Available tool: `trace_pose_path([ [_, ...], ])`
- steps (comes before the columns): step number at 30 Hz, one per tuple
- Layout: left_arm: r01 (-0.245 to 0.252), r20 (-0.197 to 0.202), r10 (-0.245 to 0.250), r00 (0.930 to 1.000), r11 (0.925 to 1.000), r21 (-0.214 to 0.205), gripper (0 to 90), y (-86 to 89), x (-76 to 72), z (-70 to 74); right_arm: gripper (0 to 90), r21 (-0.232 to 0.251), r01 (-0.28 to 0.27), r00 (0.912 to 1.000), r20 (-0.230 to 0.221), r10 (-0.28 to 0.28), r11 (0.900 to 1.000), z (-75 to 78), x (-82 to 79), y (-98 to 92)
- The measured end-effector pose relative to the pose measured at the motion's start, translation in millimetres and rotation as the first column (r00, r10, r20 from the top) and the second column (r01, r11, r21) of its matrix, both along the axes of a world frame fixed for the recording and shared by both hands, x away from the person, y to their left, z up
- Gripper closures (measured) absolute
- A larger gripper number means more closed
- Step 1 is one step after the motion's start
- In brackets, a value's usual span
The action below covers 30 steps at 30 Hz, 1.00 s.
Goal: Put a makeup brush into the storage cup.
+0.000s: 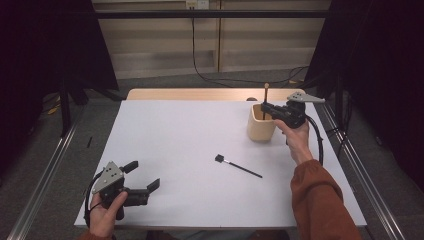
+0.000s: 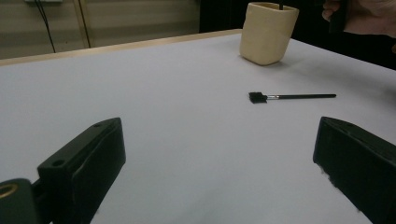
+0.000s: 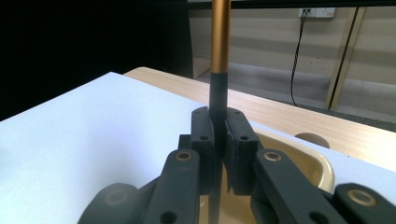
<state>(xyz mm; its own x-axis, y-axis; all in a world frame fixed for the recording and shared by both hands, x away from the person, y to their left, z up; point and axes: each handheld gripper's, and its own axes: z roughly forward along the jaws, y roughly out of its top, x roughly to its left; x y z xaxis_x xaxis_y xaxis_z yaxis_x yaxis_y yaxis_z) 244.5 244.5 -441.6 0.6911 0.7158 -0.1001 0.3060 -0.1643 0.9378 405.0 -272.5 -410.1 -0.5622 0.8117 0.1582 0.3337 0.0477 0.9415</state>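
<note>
Right gripper view shows the right gripper [image 3: 218, 140] clamped on an upright brush [image 3: 219, 56] over the cup [image 1: 261, 127], far right on the worktop [image 1: 175, 145]. Left gripper [image 1: 142, 175] gapes wide near left; another brush [image 1: 239, 167] lies between.

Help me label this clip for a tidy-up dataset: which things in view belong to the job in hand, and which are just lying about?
In the job:
- right hand-held gripper, shut on the brush
- brush, upright over the cup
- cup, cream, near the table's far right edge
- second brush, flat on the table

Lying about:
- left hand-held gripper, open, idle
- wall cables
</note>
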Motion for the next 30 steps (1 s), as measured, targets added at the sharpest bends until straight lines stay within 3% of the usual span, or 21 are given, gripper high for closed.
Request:
trace_pose_path([
  [13,0.011,0.013,-0.011,0.9998,0.9999,0.009,2.5,0.0,1.1,0.2,82.8,-0.001,0.008,0.9999,-0.013,-0.008,1.0,-9.0,-0.3,-1.6],
  [16,0.012,0.012,-0.012,0.9999,0.9999,0.012,2.4,-0.3,1.1,0.2,79.1,0.0,0.005,0.9999,-0.012,-0.005,1.0,-8.8,-0.4,-1.5],
  [19,0.013,0.012,-0.013,0.9998,0.9998,0.012,2.4,-0.3,0.9,0.0,70.4,0.005,0.013,0.9998,-0.014,-0.013,0.9999,-8.8,-0.4,-1.8],
  [27,0.014,0.013,-0.014,0.9998,0.9998,0.011,2.3,-0.3,1.1,-0.2,29.4,-0.003,0.028,0.9996,0.003,-0.028,0.9996,-8.2,-0.7,0.4],
  [30,0.007,0.004,-0.007,1.0,1.0,-0.003,2.3,0.9,1.4,-0.6,19.7,0.0,0.039,0.9992,0.005,-0.039,0.9992,-7.8,-0.5,1.4],
])
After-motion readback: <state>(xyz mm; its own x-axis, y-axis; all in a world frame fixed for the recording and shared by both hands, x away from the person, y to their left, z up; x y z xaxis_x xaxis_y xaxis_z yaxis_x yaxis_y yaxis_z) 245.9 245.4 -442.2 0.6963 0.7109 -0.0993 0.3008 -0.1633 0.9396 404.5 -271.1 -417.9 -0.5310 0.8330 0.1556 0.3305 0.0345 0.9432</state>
